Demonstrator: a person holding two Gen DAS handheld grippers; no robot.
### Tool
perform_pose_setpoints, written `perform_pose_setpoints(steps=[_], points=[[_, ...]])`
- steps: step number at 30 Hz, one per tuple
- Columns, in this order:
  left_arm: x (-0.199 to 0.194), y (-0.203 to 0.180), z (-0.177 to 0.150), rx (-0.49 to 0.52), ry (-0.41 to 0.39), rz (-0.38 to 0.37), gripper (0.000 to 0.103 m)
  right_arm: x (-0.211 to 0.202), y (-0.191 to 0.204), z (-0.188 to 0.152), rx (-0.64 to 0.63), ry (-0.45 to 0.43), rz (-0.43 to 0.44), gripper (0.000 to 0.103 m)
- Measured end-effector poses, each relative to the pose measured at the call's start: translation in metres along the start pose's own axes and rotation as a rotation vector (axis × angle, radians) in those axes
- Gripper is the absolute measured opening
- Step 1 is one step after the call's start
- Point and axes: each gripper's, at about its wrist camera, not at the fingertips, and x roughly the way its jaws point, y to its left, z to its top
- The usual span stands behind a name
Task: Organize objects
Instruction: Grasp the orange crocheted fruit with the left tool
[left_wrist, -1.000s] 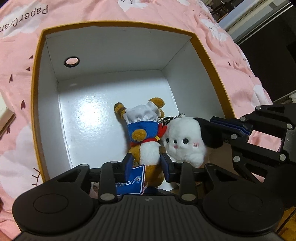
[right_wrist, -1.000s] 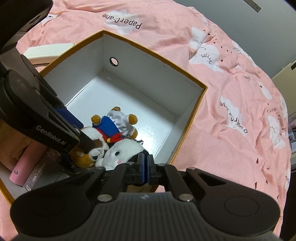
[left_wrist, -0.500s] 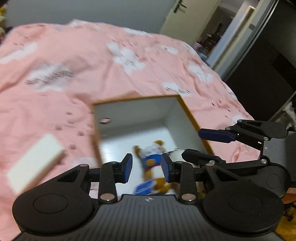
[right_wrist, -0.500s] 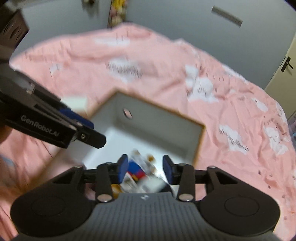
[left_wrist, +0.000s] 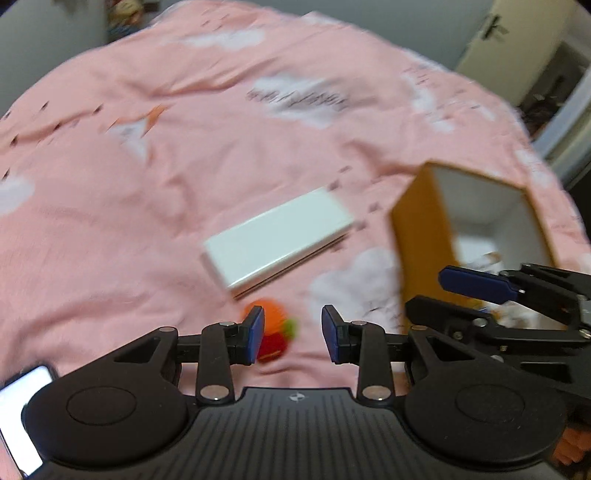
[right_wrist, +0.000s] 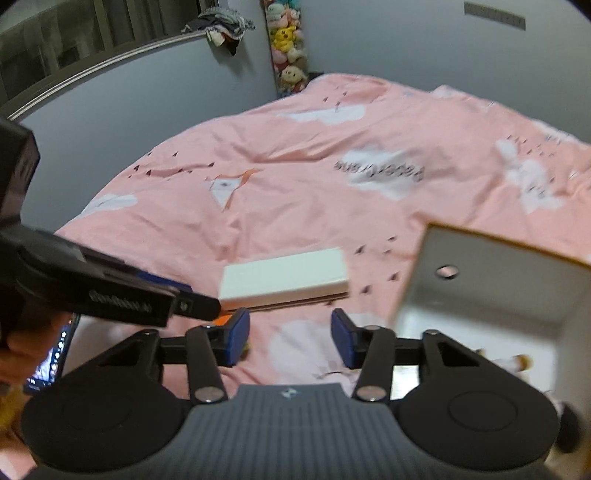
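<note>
Two grippers empty; white box (left_wrist: 277, 236) beside orange-rimmed bin (left_wrist: 421, 236), toy (left_wrist: 275, 330) near.

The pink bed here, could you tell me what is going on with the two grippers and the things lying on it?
A person is tidying loose items into the orange-rimmed box on the pink bedspread. Plush toys already lie inside it, though blur hides the detail. Both the left gripper and the right gripper are open and empty, hanging above the bed. The left one points at a small orange and red toy, with a flat white box just beyond. That toy looks like the likely next pick.
</note>
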Motion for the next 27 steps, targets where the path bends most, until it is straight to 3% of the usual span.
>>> perform_pose_setpoints(steps=[6,9,20,27], points=[[0.026,0.013,-0.010,-0.020,0.010,0.015,0.048,0.027,0.014,-0.010,-0.082,0.054,-0.125,0.039],[0.039,0.008,-0.014,0.029,0.019,0.055,0.048,0.035,0.005,-0.011,-0.042,0.073,-0.116,0.040],[0.069,0.020,-0.014,-0.029,0.074,0.012,0.059,0.053,0.002,-0.009,-0.043,0.083,-0.084,0.049],[0.071,0.028,-0.013,-0.086,0.069,-0.040,0.049,0.057,0.002,-0.006,-0.094,0.084,-0.083,0.051]])
